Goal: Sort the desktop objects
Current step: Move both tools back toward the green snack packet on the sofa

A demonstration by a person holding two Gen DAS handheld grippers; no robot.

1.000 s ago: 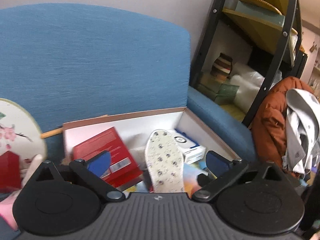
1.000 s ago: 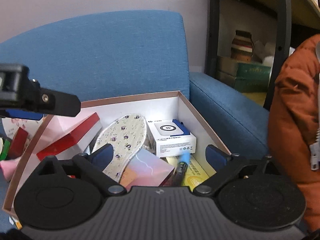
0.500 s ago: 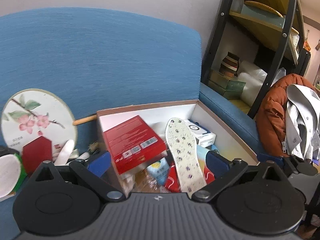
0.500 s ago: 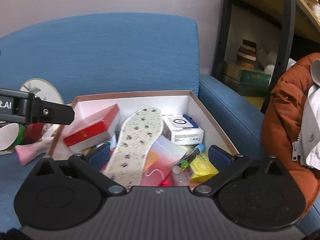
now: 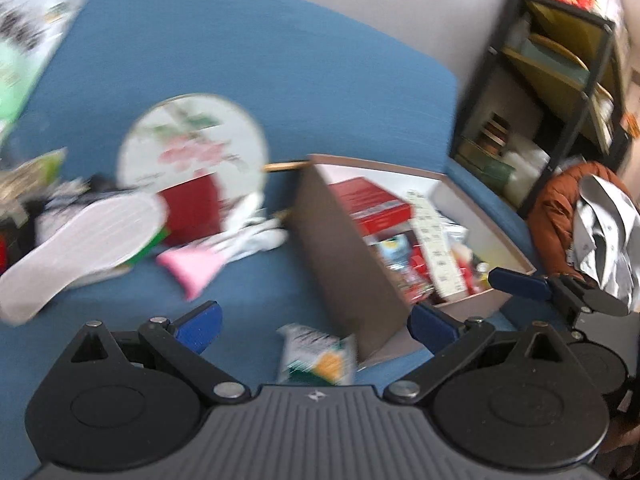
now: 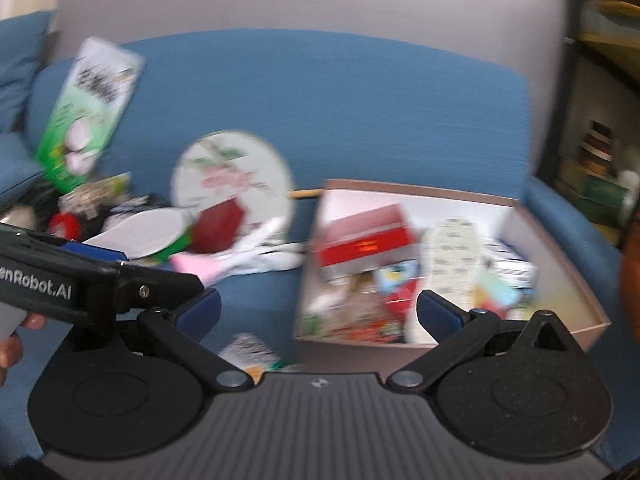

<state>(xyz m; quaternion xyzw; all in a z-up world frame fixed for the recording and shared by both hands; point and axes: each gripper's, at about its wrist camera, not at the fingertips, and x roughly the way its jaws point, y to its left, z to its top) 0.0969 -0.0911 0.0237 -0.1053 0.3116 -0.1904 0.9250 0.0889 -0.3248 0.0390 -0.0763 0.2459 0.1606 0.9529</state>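
The box (image 6: 560, 312), full of things, is sitting on the blue sofa (image 6: 360, 92) near its right arm. A small packet (image 5: 316, 356) is lying on the seat's front edge, beside the box's left wall. The left gripper (image 5: 316, 326) and right gripper (image 6: 318, 312) are both hanging wide apart, holding nothing.

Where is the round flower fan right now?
In both views the round fan leans on the sofa back, left of the open box, behind a red box.

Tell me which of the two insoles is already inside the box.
The flower-patterned insole stands inside the cardboard box, beside the red carton. The plain white insole lies outside, in the sofa clutter left of it.
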